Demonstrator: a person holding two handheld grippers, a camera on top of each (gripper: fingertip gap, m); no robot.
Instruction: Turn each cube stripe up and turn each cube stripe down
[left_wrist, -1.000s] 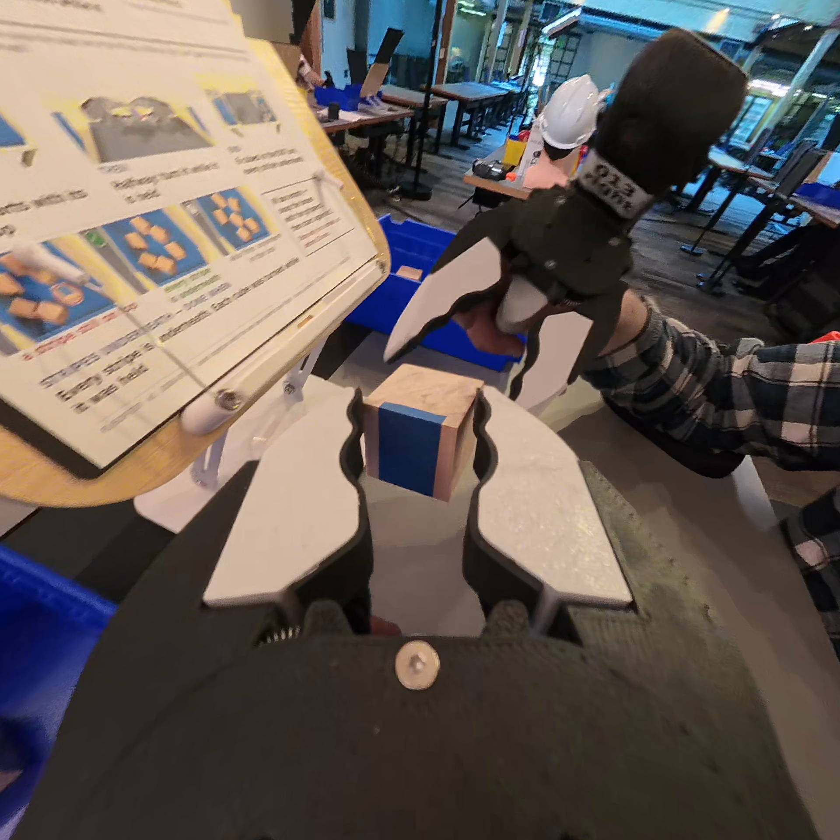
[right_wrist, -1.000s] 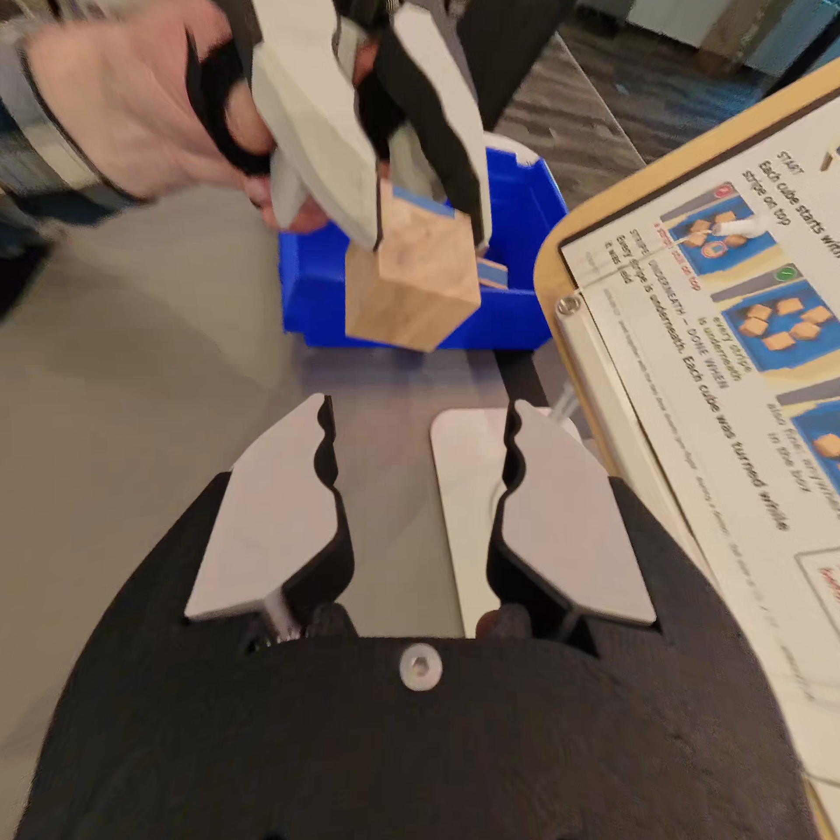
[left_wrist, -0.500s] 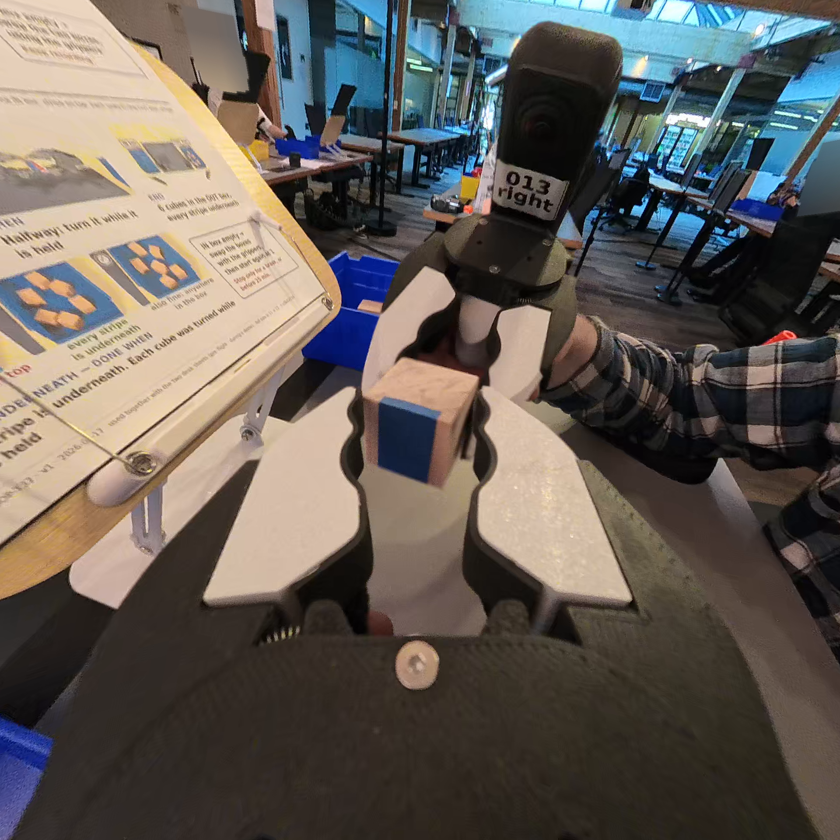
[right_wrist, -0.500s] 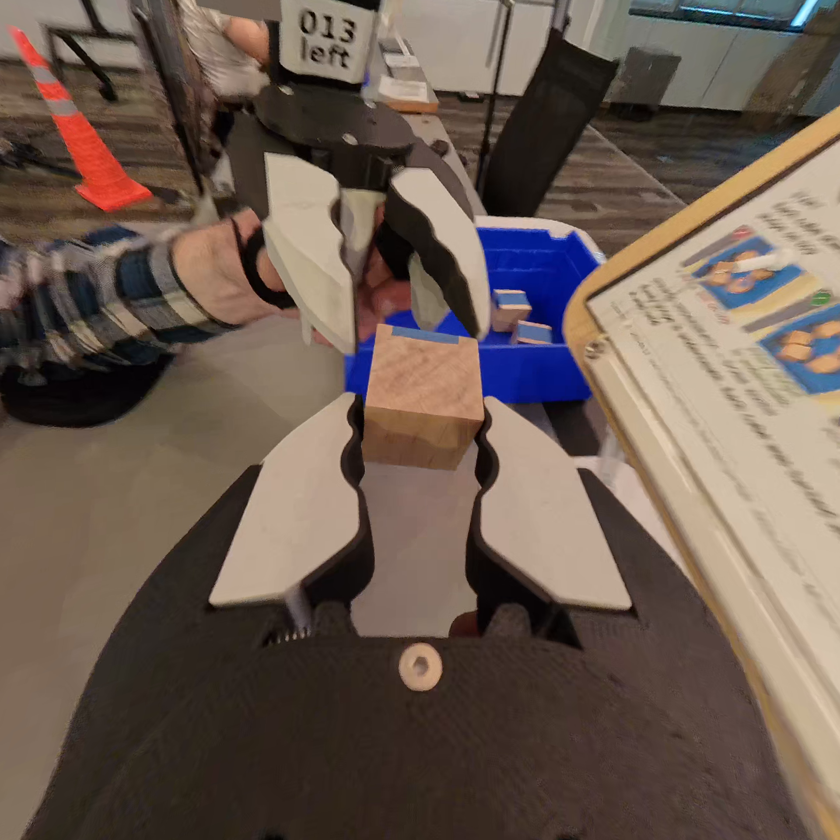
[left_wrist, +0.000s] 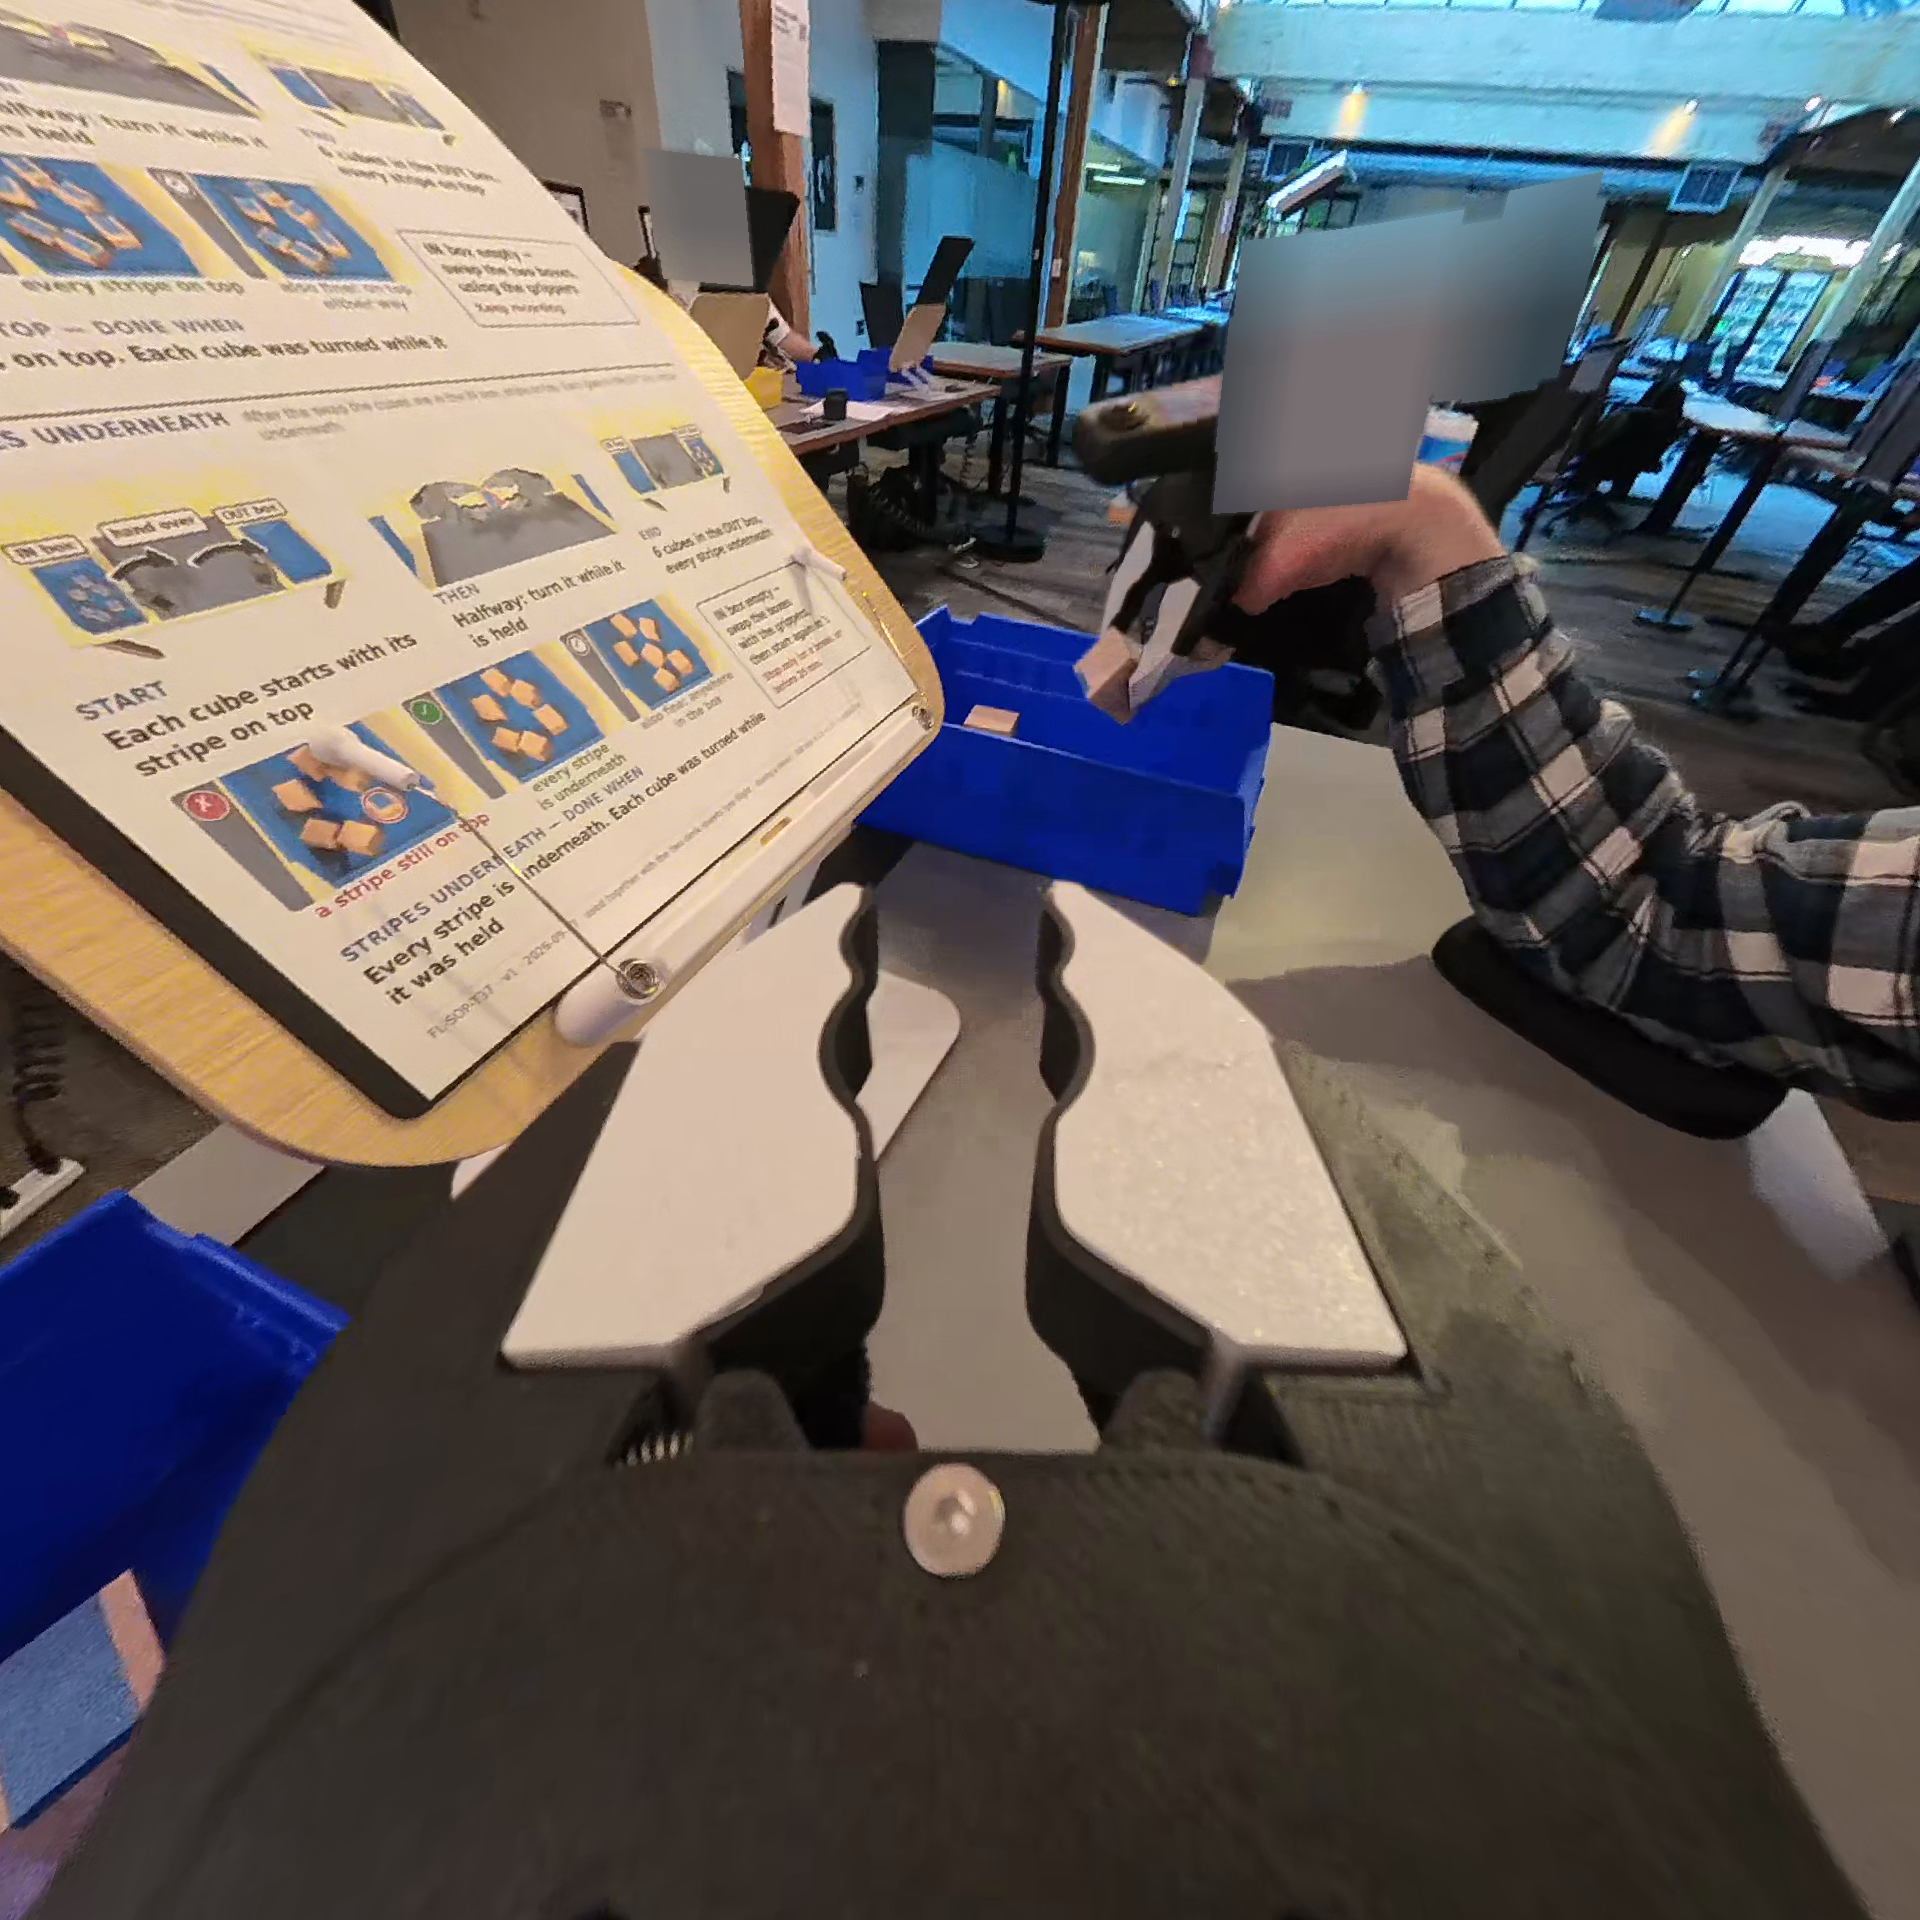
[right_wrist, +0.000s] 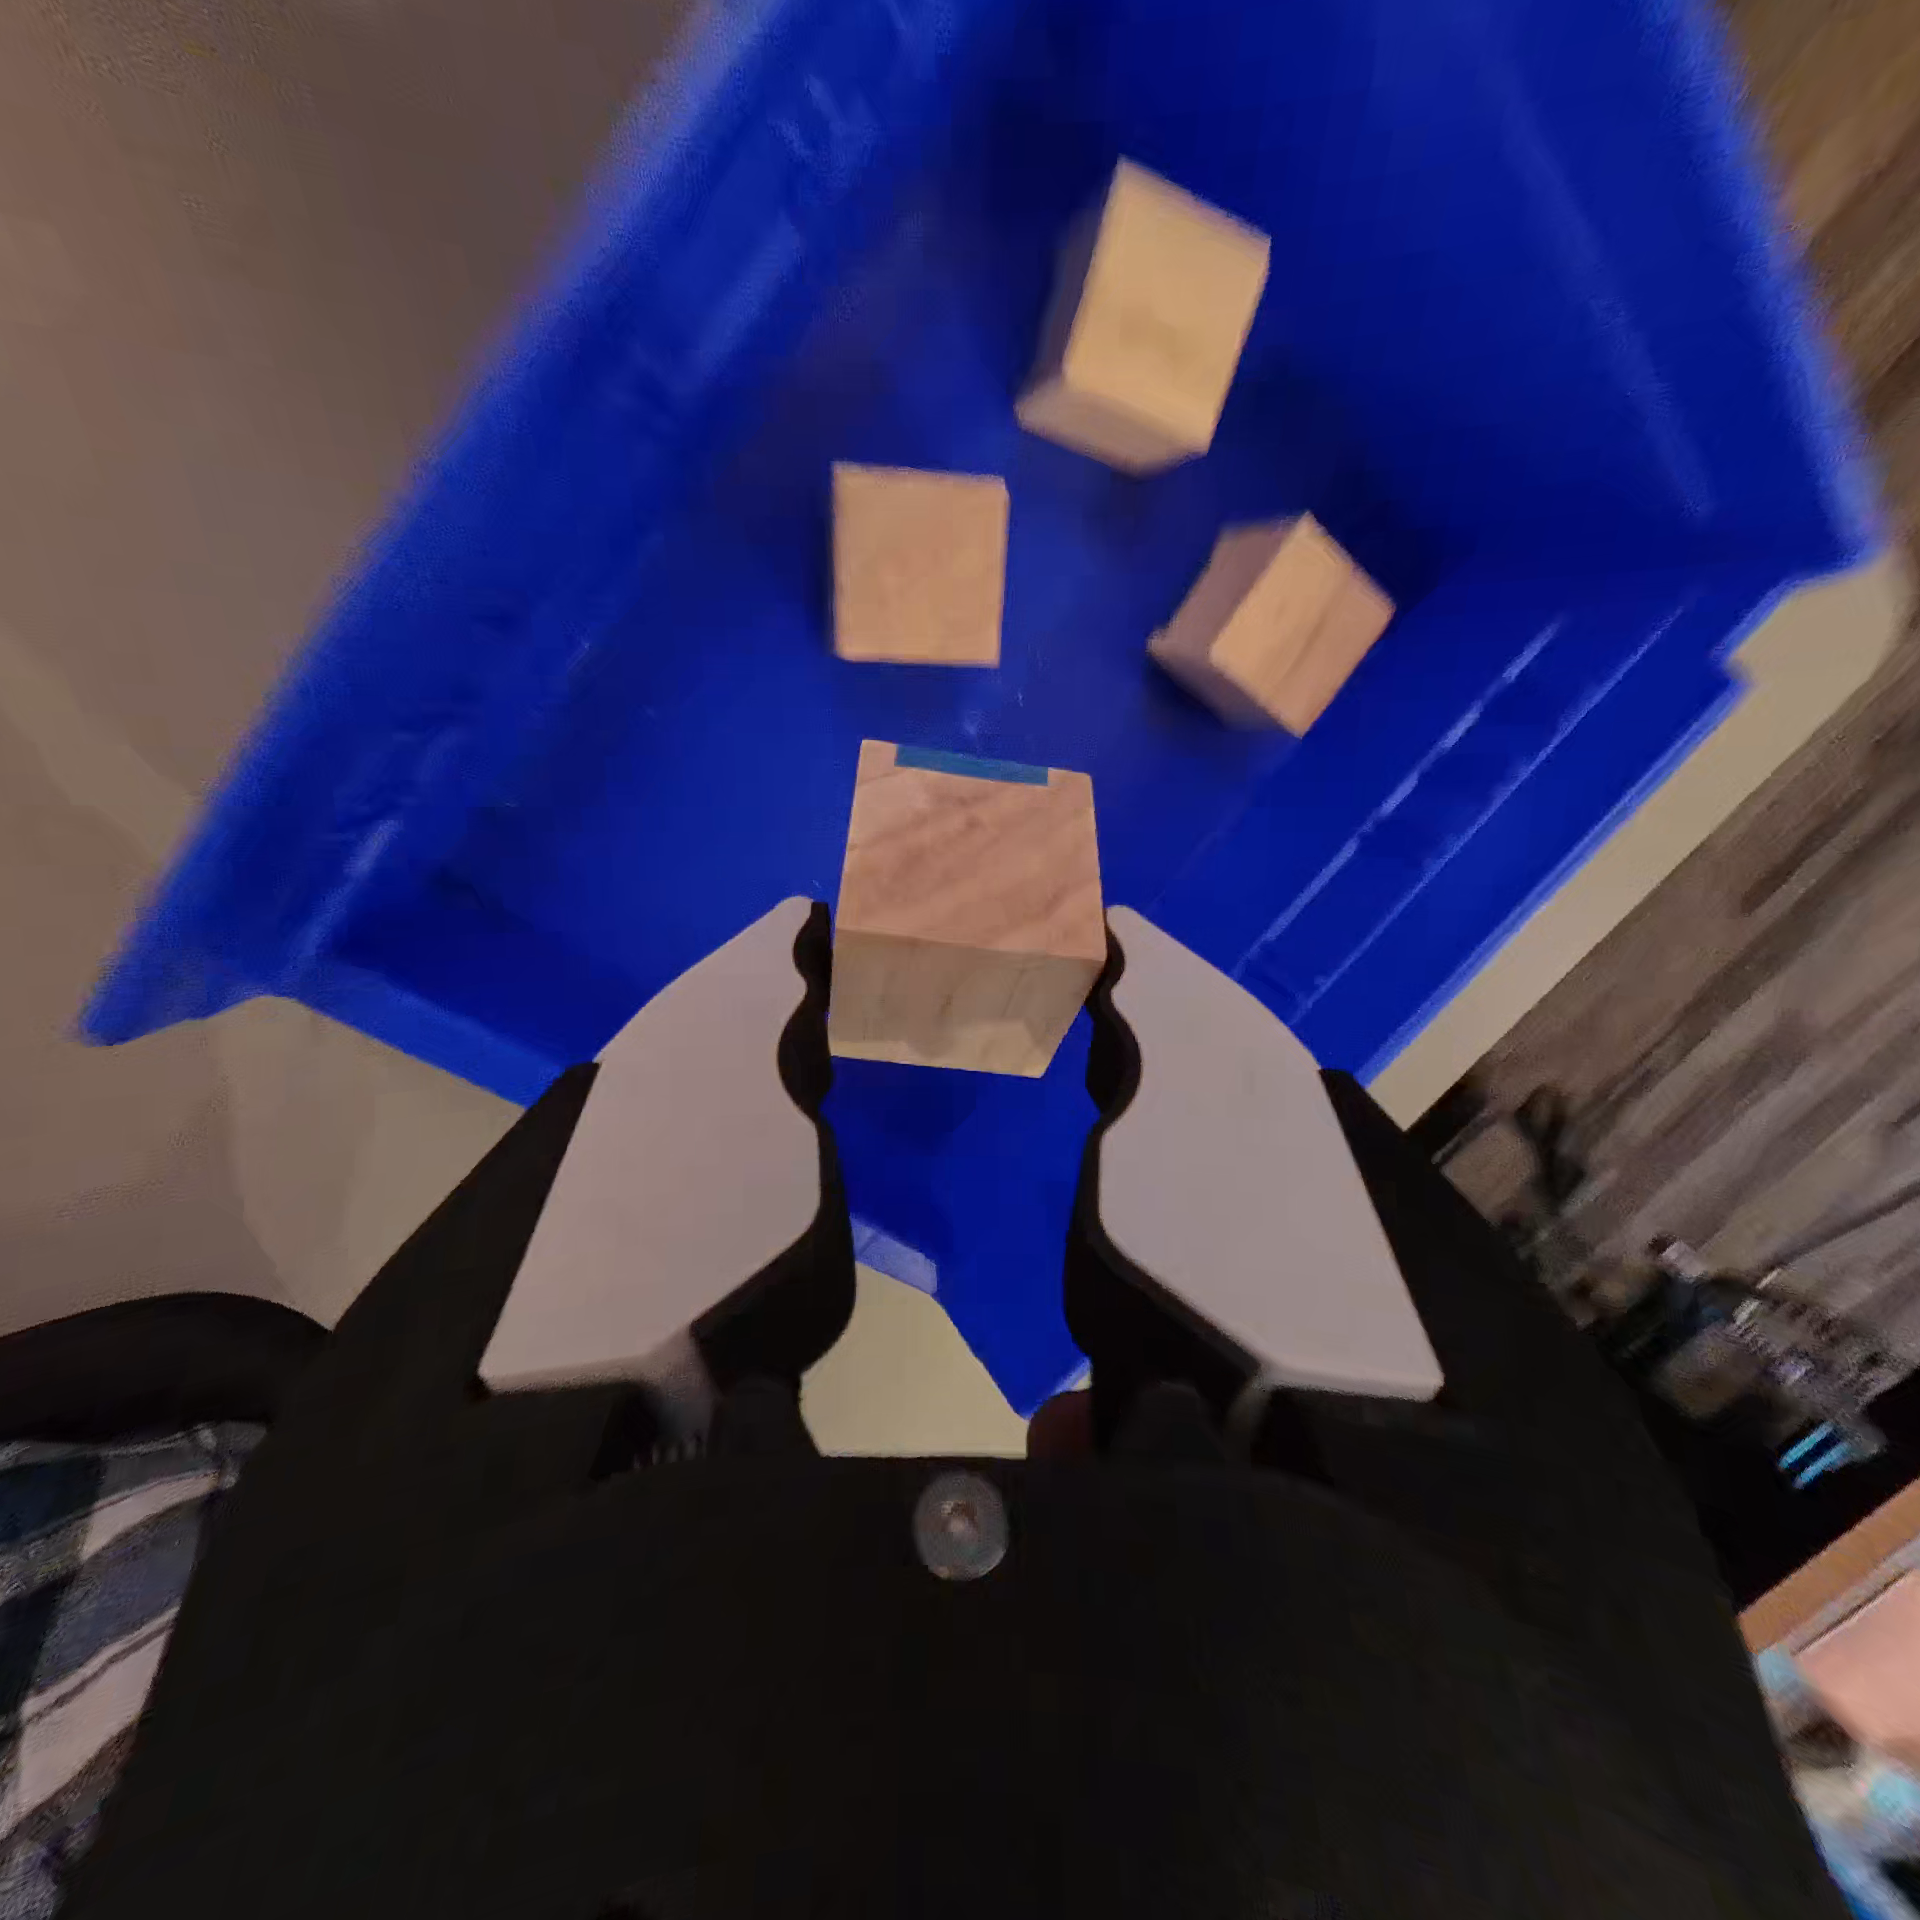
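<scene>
Cube (right_wrist: 966, 904) now in right tool (right_wrist: 964, 971) – stripe far-side.

Bright and sharp in the left wrist view, lit from ceiling lamps (left_wrist: 1351, 99) far behind. Soft shadow on the grey table (left_wrist: 1558, 1195). Strong bending at the edges. Dimmer, warmer and motion-blurred in the right wrist view, especially the blue bin (right_wrist: 623, 520) and floor (right_wrist: 1714, 1039).

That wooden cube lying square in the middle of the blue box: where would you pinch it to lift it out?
Probably from straight above, pinching two opposite flat sides of the cube. It sits flat in the blue box, clear of its neighbours, so the fingers have room on either side.
</scene>
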